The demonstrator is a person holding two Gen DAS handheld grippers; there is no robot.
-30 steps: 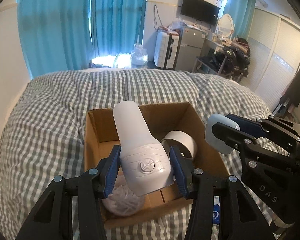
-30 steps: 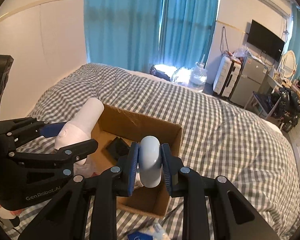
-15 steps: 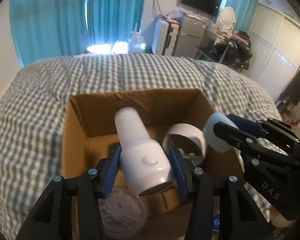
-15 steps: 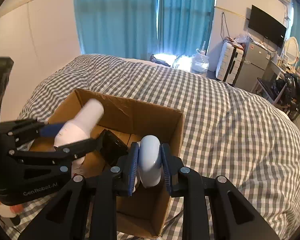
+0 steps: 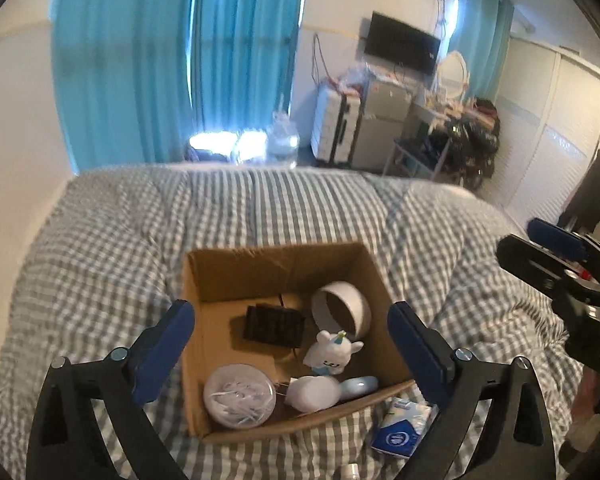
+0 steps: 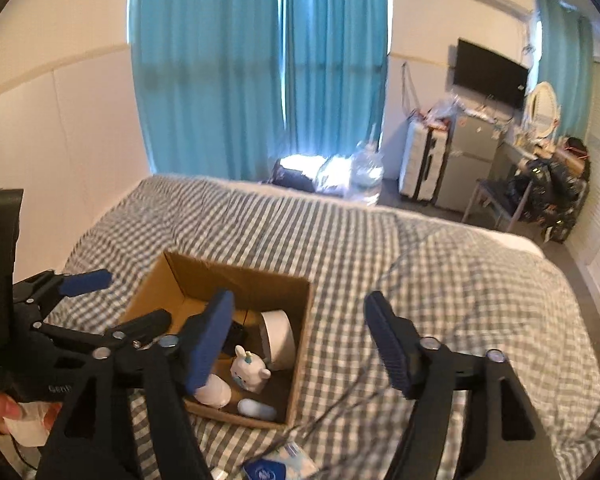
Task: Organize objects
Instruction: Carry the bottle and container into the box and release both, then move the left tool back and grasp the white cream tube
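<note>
A cardboard box (image 5: 268, 272) (image 6: 260, 290) sits on the checked bed. In its near end lie a white handheld device (image 5: 312, 394) (image 6: 214, 394) and a pale blue oval object (image 5: 358, 386) (image 6: 256, 408). Beside them are a unicorn toy (image 5: 332, 354) (image 6: 250, 372), a white roll (image 5: 342, 314), a black item (image 5: 274, 324) and a clear tub of cotton swabs (image 5: 240, 396). My left gripper (image 5: 292, 334) (image 6: 120, 304) hangs above the box, jaws opening wide, nothing between them. My right gripper (image 6: 300, 324) (image 5: 556, 252) is over the box's right edge, jaws opening and empty.
A blue-and-white tissue pack (image 5: 400, 428) (image 6: 272, 468) lies on the quilt just in front of the box. A hand (image 6: 4, 412) holds the left tool. Blue curtains, a suitcase and cluttered furniture stand beyond the bed's far end.
Both grippers opened and let go; the white device and the pale blue object now lie in the box. Both grippers pulled up and back from it.
</note>
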